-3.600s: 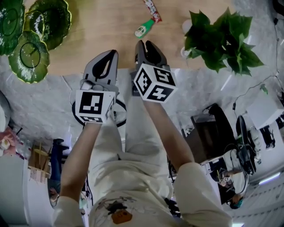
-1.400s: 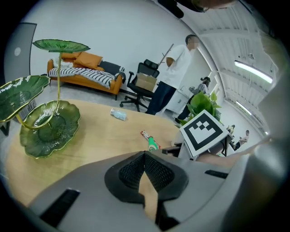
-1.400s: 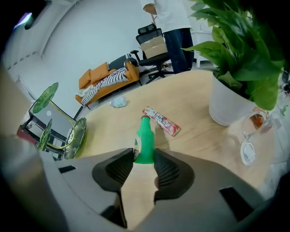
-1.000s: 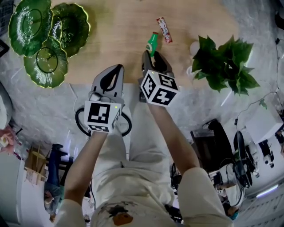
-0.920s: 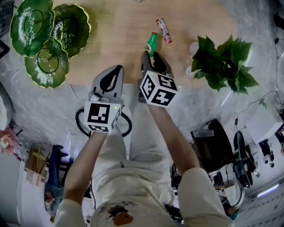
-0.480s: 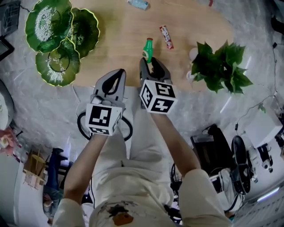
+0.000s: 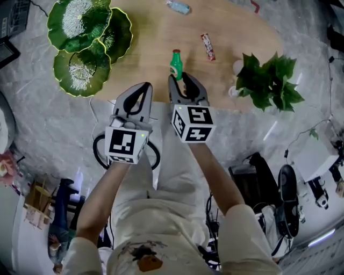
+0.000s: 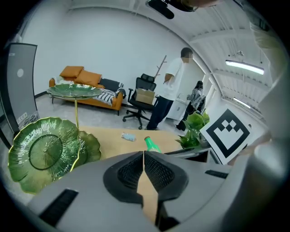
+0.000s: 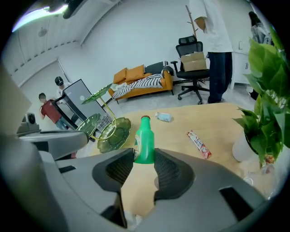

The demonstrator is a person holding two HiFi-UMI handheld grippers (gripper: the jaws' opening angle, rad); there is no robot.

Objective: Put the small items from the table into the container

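Evidently little of the task is done yet. The green bottle (image 9: 145, 138) is clamped upright by its base between the jaws of the right gripper (image 9: 144, 156), over the near middle of the table (image 7: 156, 37). Whether it stands on the wood or hangs just above it cannot be told. The left gripper (image 8: 144, 155) is clenched on nothing, its jaw tips met, just to the left of the right one.

The container is taken to be the green leaf-shaped tiered dish (image 7: 80, 72) at the far left of the table, well apart from the bottle. No item is seen in any of its leaves, so the bottle is judged to be the first thing on its way. Two more items are left on the wood: a candy bar (image 7: 207, 46) to the right of the bottle and a little farther, and a small pale-blue packet (image 7: 178, 7) at the far edge.

The table is a rounded top of light wood, bare apart from these things and a potted plant (image 7: 269, 80) in a white pot at its right end. A grey marbled floor (image 7: 43, 123) is seen around it. Beyond, a white-walled office is shown, with an orange sofa (image 8: 86, 84), a black office chair (image 8: 142, 97) and a standing person (image 8: 170, 90).
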